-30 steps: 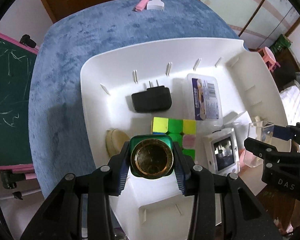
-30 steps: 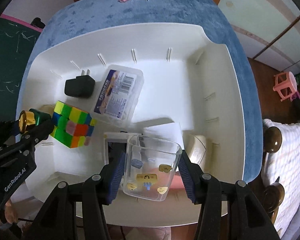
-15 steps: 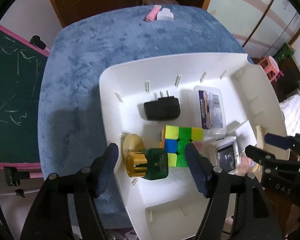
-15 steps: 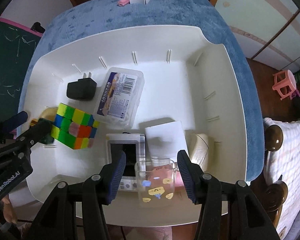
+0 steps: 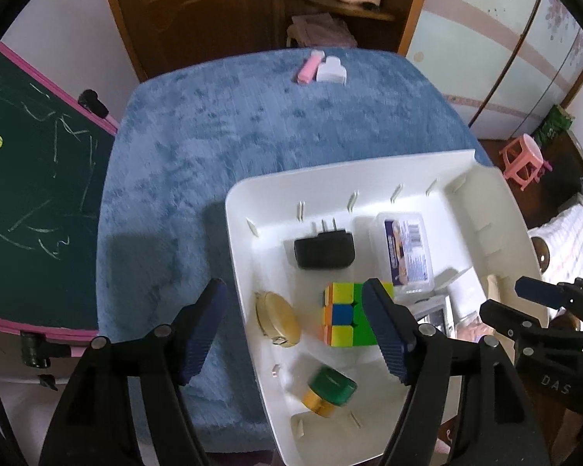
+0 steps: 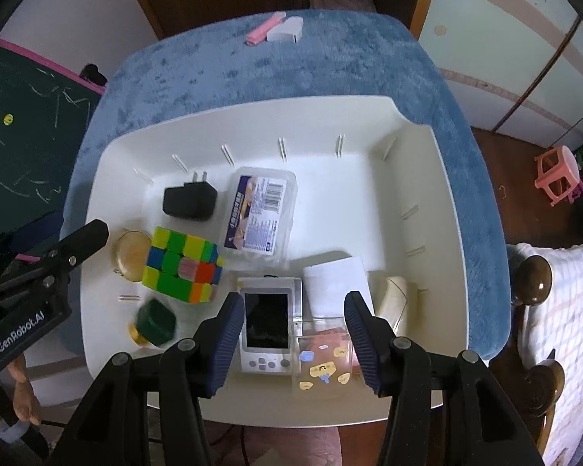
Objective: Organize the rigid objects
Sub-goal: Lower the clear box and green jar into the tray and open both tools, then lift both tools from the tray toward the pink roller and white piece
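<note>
L wrist view: chalkboard (image 5: 31, 202) far left, blue cloth (image 5: 213, 147) centre, white bin (image 5: 486, 209) lower right. L gripper (image 5: 297, 330) straddles the bin's left wall, pointing steeply down; fingers wide, nothing between them but cloth and bin floor. Green bottle (image 5: 330, 388) w/ gold cap lies on its side below the cube (image 5: 349, 314), clear of both fingers. Round gold tin (image 5: 278, 320) left of cube, black plug (image 5: 324, 248) above it, labelled box (image 5: 406, 248) to the right. This view alone gives the far shelf w/ a pink container.

R wrist view: whole bin (image 6: 439, 163) visible. R gripper (image 6: 293, 339) at lower centre, pointing almost straight down, fingers at medium gap, holding nothing. Clear cup (image 6: 324, 365) w/ stickers sits low between them; contact w/ the pads can't be told, looks loose. White handheld (image 6: 268, 318) just beside left finger. Only here: white card (image 6: 336, 283), beige piece (image 6: 394, 299), a hand (image 6: 23, 396) at lower left, the bottle (image 6: 155, 322) blurred.

Pink bar (image 6: 264, 31) and white piece (image 6: 285, 30) lie on the cloth at top, well apart from the bin.
</note>
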`<state>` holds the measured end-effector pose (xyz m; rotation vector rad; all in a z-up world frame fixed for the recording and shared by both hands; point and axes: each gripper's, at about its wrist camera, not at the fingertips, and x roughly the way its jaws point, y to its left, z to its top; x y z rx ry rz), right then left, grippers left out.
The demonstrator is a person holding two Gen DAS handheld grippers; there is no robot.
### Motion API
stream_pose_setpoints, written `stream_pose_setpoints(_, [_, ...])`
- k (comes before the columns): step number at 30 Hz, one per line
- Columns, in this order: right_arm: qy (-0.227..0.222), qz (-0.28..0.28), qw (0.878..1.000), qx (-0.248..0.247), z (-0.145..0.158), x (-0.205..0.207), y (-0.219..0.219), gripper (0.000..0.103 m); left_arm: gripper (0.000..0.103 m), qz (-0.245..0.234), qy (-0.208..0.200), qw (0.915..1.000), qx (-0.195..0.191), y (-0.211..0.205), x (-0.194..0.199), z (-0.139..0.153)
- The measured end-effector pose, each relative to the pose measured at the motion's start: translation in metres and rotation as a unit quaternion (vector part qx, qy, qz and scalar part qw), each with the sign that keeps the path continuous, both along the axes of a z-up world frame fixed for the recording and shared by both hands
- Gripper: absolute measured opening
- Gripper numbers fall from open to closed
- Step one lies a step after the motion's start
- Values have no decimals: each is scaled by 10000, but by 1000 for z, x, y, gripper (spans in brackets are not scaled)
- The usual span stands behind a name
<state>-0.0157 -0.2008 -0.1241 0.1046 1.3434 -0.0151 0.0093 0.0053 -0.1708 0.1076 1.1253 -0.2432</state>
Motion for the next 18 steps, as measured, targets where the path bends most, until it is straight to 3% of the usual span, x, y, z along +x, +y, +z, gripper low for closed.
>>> stream_pose_setpoints(7, [-275, -50, 9994, 189, 23, 0, -6, 55, 75, 68, -285, 9995, -141, 2, 3, 25])
stream_pose_setpoints(11, [-466, -86, 9984, 315, 36, 2, -11, 63, 75, 86, -481, 9986, -183, 2, 5, 38])
stream_pose_setpoints(18, [-684, -121, 9963, 508, 55, 8, -22, 63, 75, 154, -611, 9975, -330, 1, 13, 56])
